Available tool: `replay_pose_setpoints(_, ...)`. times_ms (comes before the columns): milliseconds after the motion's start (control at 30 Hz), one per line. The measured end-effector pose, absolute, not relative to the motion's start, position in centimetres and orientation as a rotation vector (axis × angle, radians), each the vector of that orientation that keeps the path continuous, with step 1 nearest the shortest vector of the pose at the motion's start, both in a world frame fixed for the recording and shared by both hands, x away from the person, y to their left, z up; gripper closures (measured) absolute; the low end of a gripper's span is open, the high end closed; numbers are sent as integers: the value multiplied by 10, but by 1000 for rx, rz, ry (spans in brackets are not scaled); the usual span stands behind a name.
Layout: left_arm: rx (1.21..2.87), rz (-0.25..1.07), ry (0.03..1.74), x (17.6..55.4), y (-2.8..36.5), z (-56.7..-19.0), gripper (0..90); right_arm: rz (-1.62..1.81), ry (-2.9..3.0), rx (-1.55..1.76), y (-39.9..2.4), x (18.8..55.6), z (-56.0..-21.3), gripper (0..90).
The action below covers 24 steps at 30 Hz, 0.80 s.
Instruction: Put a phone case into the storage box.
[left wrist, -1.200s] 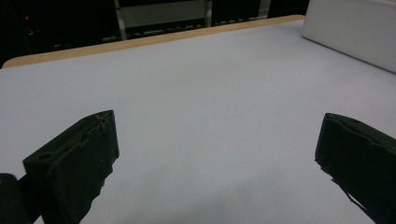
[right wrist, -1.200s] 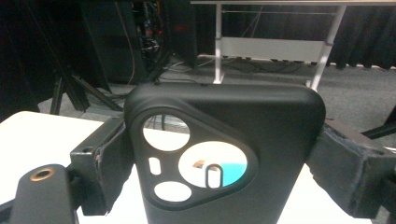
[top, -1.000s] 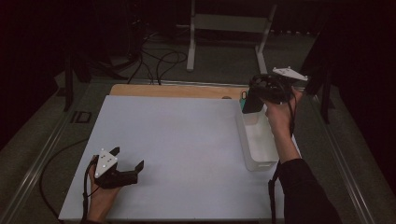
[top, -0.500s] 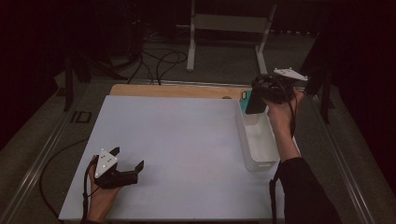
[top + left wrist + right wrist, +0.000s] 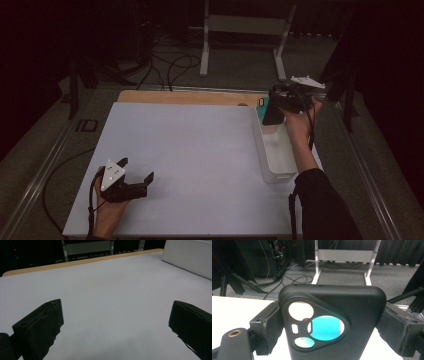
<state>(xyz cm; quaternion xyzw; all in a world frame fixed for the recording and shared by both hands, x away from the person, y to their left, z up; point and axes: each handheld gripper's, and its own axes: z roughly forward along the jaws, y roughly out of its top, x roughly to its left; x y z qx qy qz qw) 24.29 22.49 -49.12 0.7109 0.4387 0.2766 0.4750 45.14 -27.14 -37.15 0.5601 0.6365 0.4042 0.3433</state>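
Since the earlier frame, right gripper [image 5: 272, 107] has lifted the black phone case [image 5: 271, 111] higher above the far end of the white bin [image 5: 274, 150]. High view: left gripper [image 5: 131, 182] rests well left of the bin. Left gripper view: jaws spread wide, nothing between. Right gripper view: jaws clamp the case [image 5: 332, 322] by its sides, upright.

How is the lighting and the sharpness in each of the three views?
High view: dim, surroundings almost black, only the white table top is lit, and the right gripper is dark and soft. Left gripper view: even light on the table, its own black jaws slightly blurred. Right gripper view: the black phone case with cut-out camera holes is close and fairly sharp; the white table is overexposed.
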Motion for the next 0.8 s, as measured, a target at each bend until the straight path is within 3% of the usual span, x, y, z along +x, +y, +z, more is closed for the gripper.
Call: replay_pose_setpoints(800, 1741, 673, 1073, 243, 226, -492, 5, 955, 1707, 1504, -260, 467, -407, 131)
